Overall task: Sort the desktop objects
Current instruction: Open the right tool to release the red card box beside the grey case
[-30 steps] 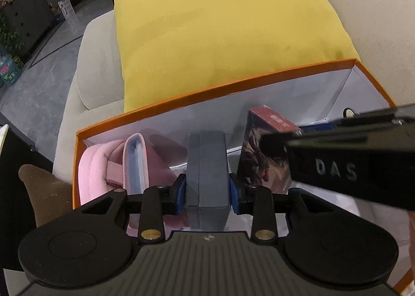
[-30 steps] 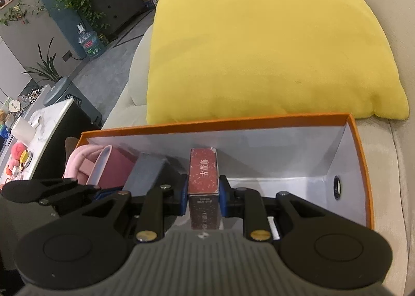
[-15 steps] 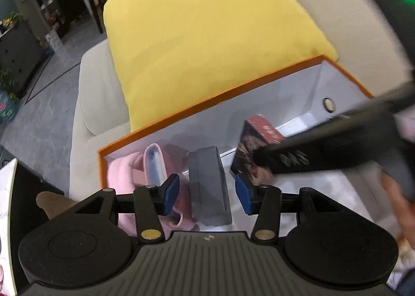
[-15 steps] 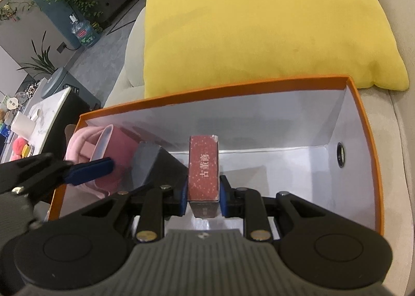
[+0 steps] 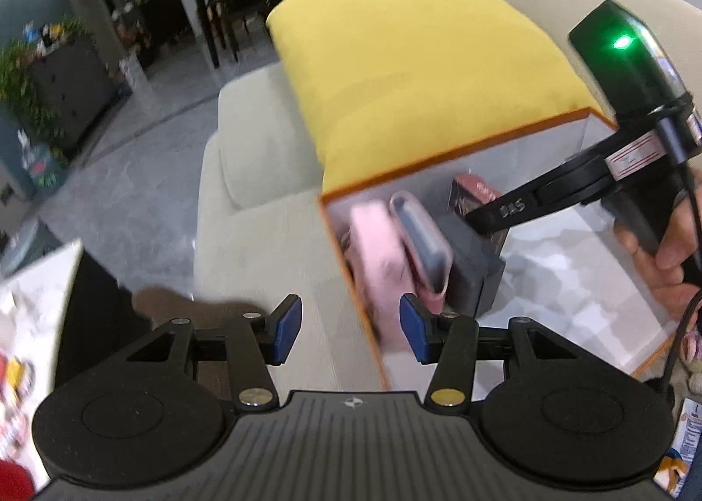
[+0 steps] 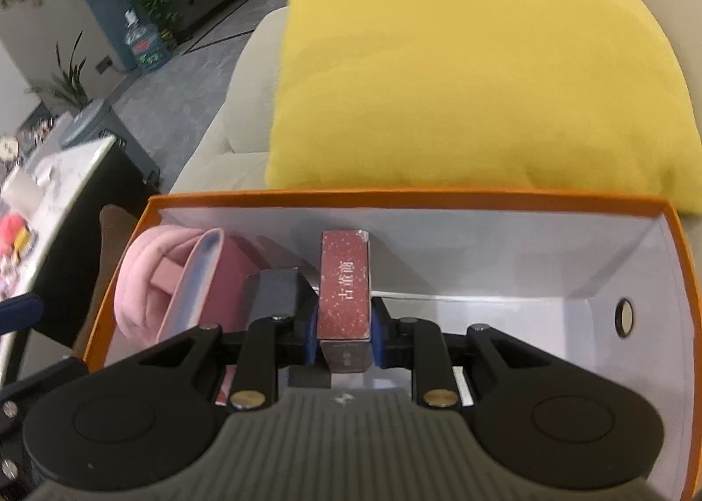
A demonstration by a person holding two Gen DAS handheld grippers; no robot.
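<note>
Orange-rimmed cardboard box point(image 6: 684, 281), white inside, is sitting on a beige sofa point(image 5: 263, 211) in front of a yellow cushion point(image 6: 460, 75).

Right gripper point(image 6: 341, 336) is reaching down into the box, its blue pads clenching a dark red carton point(image 6: 344, 281) from both sides. The carton is standing upright near the middle of the box, narrow face with pale printed characters toward the camera. The left wrist view shows the same gripper from the side, with the person's hand point(image 5: 667, 255) wrapped around its handle and a green light glowing on top.

Left of the red carton, a dark grey box point(image 6: 276, 290) is standing on end, just beside the right gripper's left finger. Further left, a pink-edged case with a bluish face point(image 6: 193, 281) is leaning against a folded pink fabric item point(image 6: 140, 277), which is filling the box's left end. The right half of the box is showing bare white floor.

Left gripper point(image 5: 351, 327) is hanging outside the box, over the sofa seat at the box's near left corner. Its jaws are opening, with nothing between the blue pads; one pad point(image 5: 414, 327) is lining up with the box's orange edge, though contact cannot be told through the blur.

A white marbled tabletop point(image 6: 57, 176) with small colourful items is standing off to the left.
</note>
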